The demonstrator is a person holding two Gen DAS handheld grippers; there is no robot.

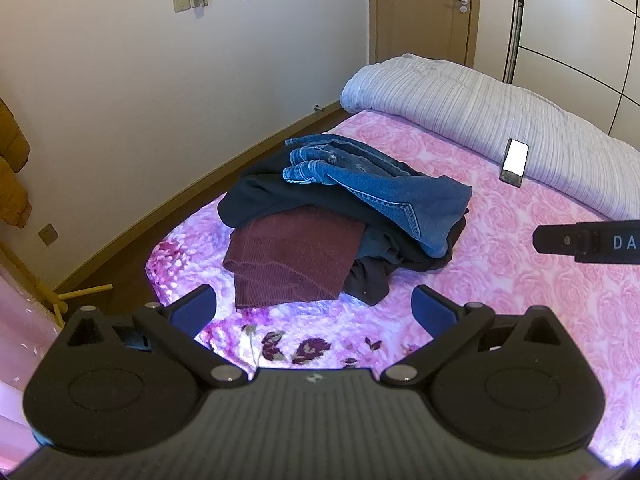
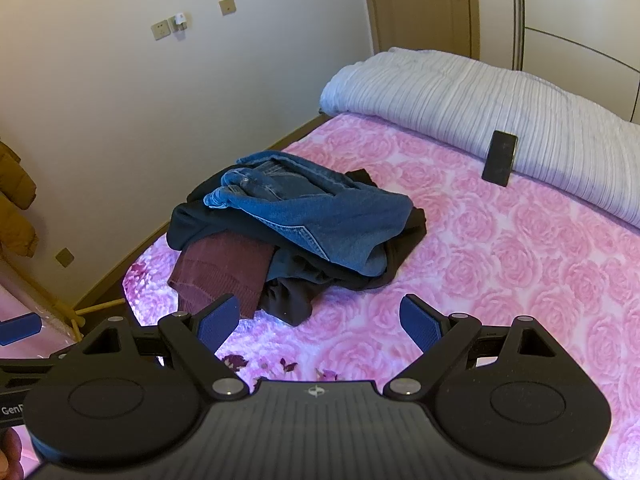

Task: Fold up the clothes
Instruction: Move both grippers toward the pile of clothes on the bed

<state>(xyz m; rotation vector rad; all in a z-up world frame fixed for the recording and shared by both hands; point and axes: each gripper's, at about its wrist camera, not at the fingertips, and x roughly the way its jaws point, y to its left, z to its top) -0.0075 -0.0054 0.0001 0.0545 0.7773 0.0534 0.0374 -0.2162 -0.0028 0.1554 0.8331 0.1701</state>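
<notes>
**A:** Where do you stand right now?

**B:** Both of yours are empty. Your left gripper (image 1: 314,308) hangs over the near edge of the bed (image 1: 520,280) with its jaws spread wide, and your right gripper (image 2: 320,318) is spread wide too, just beside it. Neither touches cloth.

**A:** And the clothes?

**B:** They sit in one heap near the bed's left edge, ahead of both grippers. The jeans (image 1: 372,184) lie on top, a dark garment (image 1: 256,196) spreads beneath them, and a maroon sweater (image 1: 292,264) sticks out at the front, nearest to you.

**A:** Which would you start with?

**B:** I'd judge the jeans, since they rest on everything else. Take them by the waistband with one gripper and lift slowly, so the dark garment doesn't drag along. Carry them to the bare pink stretch on the right, well apart from the phone (image 1: 514,162) leaning on the rolled quilt (image 1: 460,100), and lay them flat before any fold.
</notes>
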